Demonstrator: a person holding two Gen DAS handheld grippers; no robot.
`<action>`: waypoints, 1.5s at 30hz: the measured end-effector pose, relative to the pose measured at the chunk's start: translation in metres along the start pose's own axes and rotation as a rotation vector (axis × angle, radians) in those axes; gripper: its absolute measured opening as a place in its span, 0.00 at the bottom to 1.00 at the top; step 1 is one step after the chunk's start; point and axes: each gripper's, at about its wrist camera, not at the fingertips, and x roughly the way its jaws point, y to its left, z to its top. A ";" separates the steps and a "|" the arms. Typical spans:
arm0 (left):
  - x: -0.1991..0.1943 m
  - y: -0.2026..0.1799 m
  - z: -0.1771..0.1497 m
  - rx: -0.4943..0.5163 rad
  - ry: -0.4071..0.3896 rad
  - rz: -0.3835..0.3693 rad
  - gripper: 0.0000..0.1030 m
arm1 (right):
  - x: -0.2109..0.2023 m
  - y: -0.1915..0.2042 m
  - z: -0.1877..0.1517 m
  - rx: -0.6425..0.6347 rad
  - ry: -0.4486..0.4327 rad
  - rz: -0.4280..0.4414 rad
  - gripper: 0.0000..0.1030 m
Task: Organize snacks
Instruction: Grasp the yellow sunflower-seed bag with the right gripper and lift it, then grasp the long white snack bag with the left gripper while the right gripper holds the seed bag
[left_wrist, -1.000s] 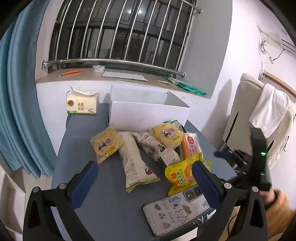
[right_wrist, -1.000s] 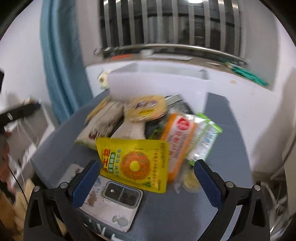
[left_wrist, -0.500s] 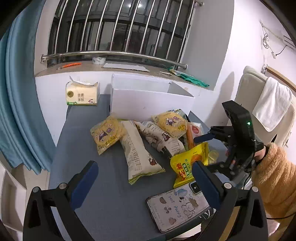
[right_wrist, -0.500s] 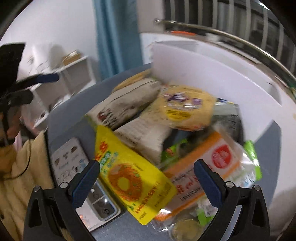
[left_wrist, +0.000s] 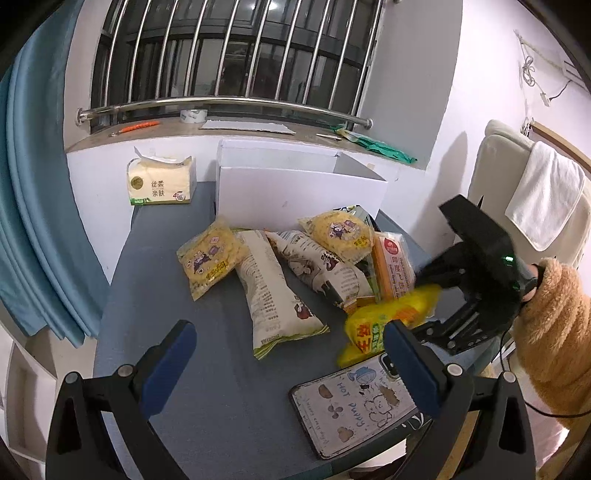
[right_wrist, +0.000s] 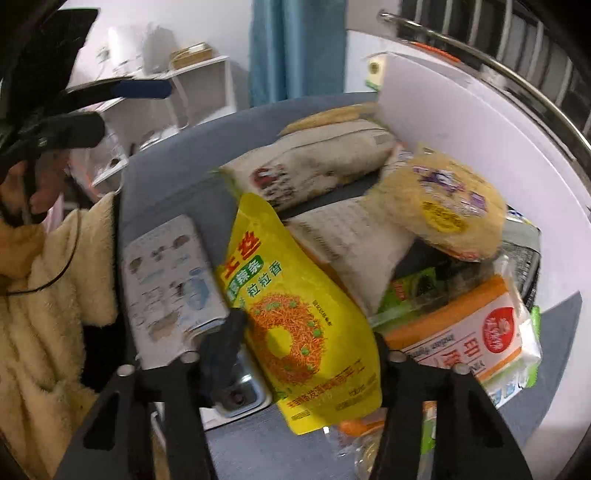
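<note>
A yellow snack packet (left_wrist: 380, 321) (right_wrist: 295, 325) lies at the near right of the grey table (left_wrist: 166, 314), its right end raised and crumpled. My right gripper (left_wrist: 428, 301) (right_wrist: 303, 339) comes in from the right, pointing steeply down. Its jaws are closing with the packet between them, and both pads touch its sides. More snacks are piled behind: two long white packets (left_wrist: 269, 288), two round yellow noodle packets (left_wrist: 341, 232) and an orange packet (left_wrist: 393, 266). A white box (left_wrist: 295, 188) (right_wrist: 461, 122) stands open at the back. My left gripper (left_wrist: 288, 365) hovers open near the front edge, holding nothing.
A phone in a cartoon case (left_wrist: 362, 402) (right_wrist: 166, 273) lies at the front right, partly under the yellow packet. A tissue pack (left_wrist: 160, 181) sits at the back left. A chair with a white towel (left_wrist: 543, 192) stands to the right, and a blue curtain hangs on the left.
The right gripper swung in over the table's right side, rolled and tipped downward, and its jaws narrowed from wide open onto the yellow packet, whose right end has lifted. The left gripper barely moved.
</note>
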 end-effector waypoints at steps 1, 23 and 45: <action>0.000 0.000 0.000 -0.003 0.001 0.000 1.00 | -0.001 0.006 0.001 -0.021 0.006 0.018 0.22; 0.088 0.020 0.019 -0.162 0.191 -0.004 1.00 | -0.088 0.024 -0.029 0.250 -0.339 -0.272 0.19; 0.081 0.016 0.012 -0.083 0.159 0.061 0.34 | -0.100 0.024 -0.057 0.574 -0.468 -0.309 0.19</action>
